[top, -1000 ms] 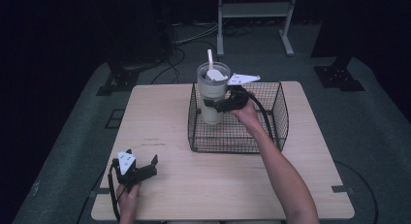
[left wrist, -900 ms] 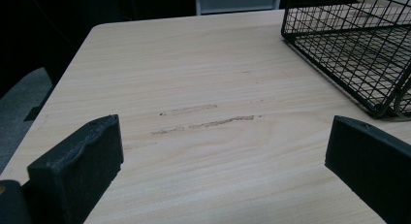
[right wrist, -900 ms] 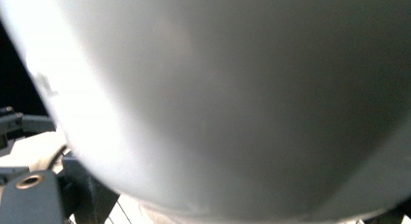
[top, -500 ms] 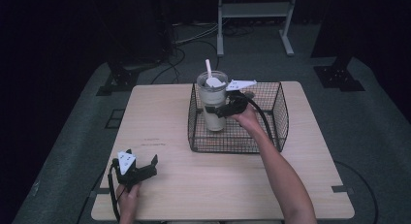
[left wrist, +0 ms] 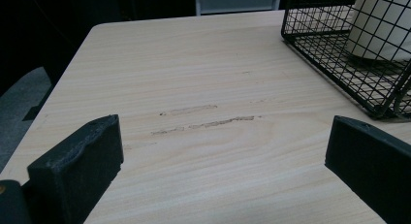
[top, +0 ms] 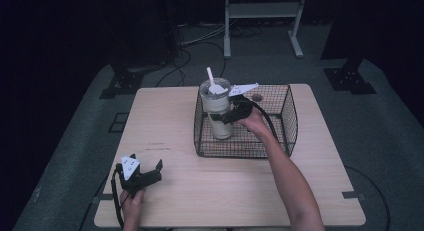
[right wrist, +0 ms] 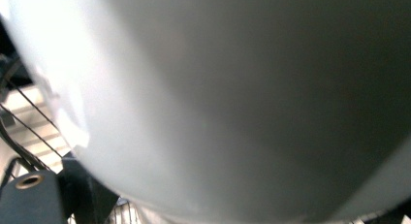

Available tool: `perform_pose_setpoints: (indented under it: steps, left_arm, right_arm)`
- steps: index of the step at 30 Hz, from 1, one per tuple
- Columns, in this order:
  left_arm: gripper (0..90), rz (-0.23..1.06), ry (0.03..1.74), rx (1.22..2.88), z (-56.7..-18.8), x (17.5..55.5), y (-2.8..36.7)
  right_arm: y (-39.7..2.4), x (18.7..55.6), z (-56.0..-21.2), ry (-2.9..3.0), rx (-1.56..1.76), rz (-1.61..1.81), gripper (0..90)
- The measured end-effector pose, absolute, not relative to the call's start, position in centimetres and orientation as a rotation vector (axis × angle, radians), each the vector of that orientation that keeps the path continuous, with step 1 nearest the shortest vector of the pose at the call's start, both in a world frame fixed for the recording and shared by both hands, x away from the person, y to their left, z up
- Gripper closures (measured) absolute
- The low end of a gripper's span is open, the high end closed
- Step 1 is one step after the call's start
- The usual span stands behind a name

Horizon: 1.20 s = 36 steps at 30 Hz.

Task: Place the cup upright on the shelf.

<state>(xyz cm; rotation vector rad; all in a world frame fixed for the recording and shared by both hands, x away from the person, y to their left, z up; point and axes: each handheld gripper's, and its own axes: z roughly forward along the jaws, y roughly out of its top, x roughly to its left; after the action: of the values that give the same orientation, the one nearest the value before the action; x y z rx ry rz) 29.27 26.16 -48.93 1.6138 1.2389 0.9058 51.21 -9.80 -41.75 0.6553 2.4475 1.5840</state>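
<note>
A tall cream tumbler [top: 218,111] with a clear lid and a white straw stands upright inside a black wire basket [top: 280,136] on the far half of the wooden table [top: 230,186]. My right gripper [top: 226,114] is shut on the tumbler's side, held level. In the right gripper view the tumbler's pale wall [right wrist: 232,98] is pressed close against the camera. My left gripper [top: 146,169] rests open near the table's front left corner with nothing between its jaws. The left gripper view looks over bare wood to the basket [left wrist: 339,59] and the tumbler's base [left wrist: 383,30].
The basket's near wire wall stands between the tumbler and the front of the table. A small dark round thing [top: 257,97] lies at the basket's far side. Cables and metal stand legs [top: 227,36] lie on the dark floor beyond the table.
The tumbler, in my right gripper, has come down into the basket and shifted slightly left. The left gripper has not moved.
</note>
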Motion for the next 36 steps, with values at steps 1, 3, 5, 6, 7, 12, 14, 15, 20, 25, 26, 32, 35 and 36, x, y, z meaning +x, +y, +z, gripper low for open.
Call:
perform_pose_setpoints:
  steps: [1, 3, 5, 6, 7, 12, 14, 15, 20, 25, 26, 32, 35, 36]
  left_arm:
    - [0.0, 0.905, 1.238, 1.614, -48.9, 29.3, 26.2]
    - [0.0, 0.906, 1.238, 1.615, -48.9, 29.3, 26.2]
    - [0.0, 0.906, 1.239, 1.614, -48.9, 29.3, 26.1]
    - [0.0, 0.906, 1.239, 1.614, -48.9, 29.3, 26.1]
    - [0.0, 0.907, 1.238, 1.614, -48.9, 29.3, 26.1]
    - [0.0, 0.908, 1.238, 1.619, -48.9, 29.3, 26.1]
    - [0.0, 0.908, 1.239, 1.619, -48.9, 29.2, 26.1]
    - [0.0, 0.909, 1.237, 1.622, -48.9, 29.2, 26.1]
    - [0.0, 0.910, 1.237, 1.621, -48.9, 29.2, 26.1]
    - [0.0, 0.911, 1.235, 1.623, -48.9, 29.2, 26.1]
    - [0.0, 0.910, 1.236, 1.623, -48.9, 29.2, 26.1]
    - [0.0, 0.910, 1.237, 1.623, -48.9, 29.2, 26.1]
    - [0.0, 0.910, 1.236, 1.624, -48.9, 29.2, 26.1]
    - [0.0, 0.910, 1.236, 1.624, -48.9, 29.2, 26.1]
  right_arm:
    - [-9.8, 51.2, -41.9, 2.457, 0.644, 1.568, 9.1]
    - [-9.9, 51.3, -42.1, 2.471, 0.624, 1.554, 9.1]
    - [-10.1, 51.4, -42.1, 2.471, 0.630, 1.560, 9.1]
    - [-10.2, 51.4, -42.2, 2.473, 0.636, 1.563, 9.1]
    - [-10.3, 51.4, -42.2, 2.468, 0.636, 1.578, 9.0]
    - [-10.9, 51.4, -42.5, 2.466, 0.615, 1.587, 9.0]
    - [-10.9, 51.3, -42.5, 2.464, 0.591, 1.590, 8.9]
    - [-10.9, 51.3, -42.5, 2.464, 0.586, 1.589, 8.9]
    - [-10.9, 51.0, -42.6, 2.451, 0.572, 1.575, 8.9]
    - [-11.1, 50.8, -42.8, 2.431, 0.569, 1.592, 8.9]
    - [-11.1, 50.7, -42.9, 2.425, 0.567, 1.590, 8.9]
    - [-11.3, 50.6, -42.9, 2.421, 0.562, 1.591, 8.9]
    - [-11.4, 50.6, -42.9, 2.418, 0.559, 1.593, 8.8]
    - [-11.4, 50.6, -42.9, 2.420, 0.556, 1.594, 8.8]
